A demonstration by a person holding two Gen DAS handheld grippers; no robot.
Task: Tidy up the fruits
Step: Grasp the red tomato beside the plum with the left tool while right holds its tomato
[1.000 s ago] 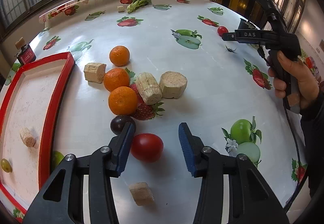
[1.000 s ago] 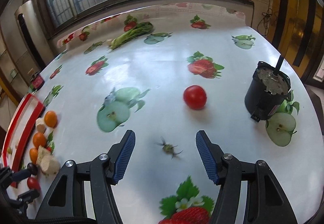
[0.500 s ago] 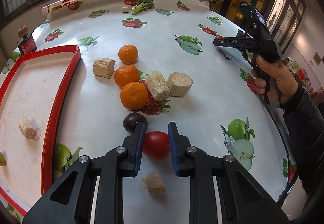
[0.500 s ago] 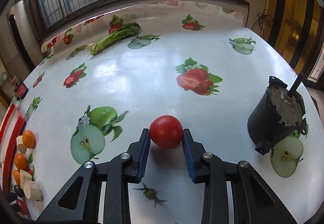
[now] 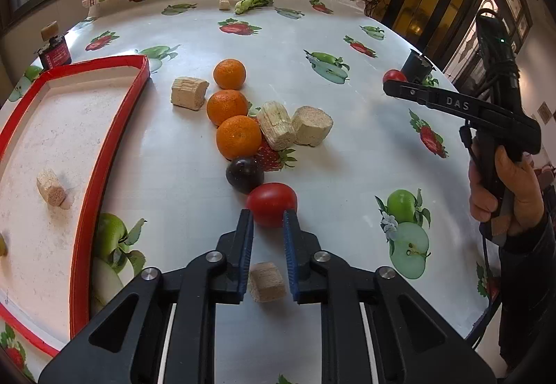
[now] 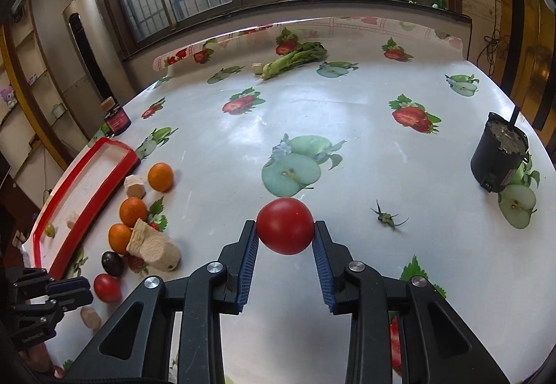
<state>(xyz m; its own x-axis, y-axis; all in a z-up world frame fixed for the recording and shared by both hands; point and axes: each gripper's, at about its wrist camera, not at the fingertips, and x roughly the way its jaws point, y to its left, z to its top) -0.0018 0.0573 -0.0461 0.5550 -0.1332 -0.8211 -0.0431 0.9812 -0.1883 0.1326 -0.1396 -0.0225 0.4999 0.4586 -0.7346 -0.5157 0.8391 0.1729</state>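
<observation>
Now both grippers have a tomato each. The left gripper [image 5: 267,215] points down at the table [image 5: 347,175], and the oval red tomato [image 5: 272,204] sits right at its fingertips, the two blue pads pinched narrowly against its near sides. Its jaws have just been closing and are about as tight as they go, with the tomato caught between the tips rather than deep in the throat. A dark plum [image 5: 244,174] touches the tomato on its far side, and beyond that runs a row of three oranges [image 5: 238,136] beside some pale cork-like chunks [image 5: 277,125]. One small chunk [image 5: 267,281] lies on the table below the fingers. The red-rimmed tray [image 5: 104,148] lies off to the left.

Over on the right, the right gripper [image 6: 285,234] has its own round red tomato [image 6: 285,226] squarely between the fingertips, both pads pressing its sides. Those jaws have just been closing too, to a moderate gap set by the fruit. A small green stem scrap [image 6: 387,217] lies just to its right, and a black pot [image 6: 498,160] stands further off near the table edge.
</observation>
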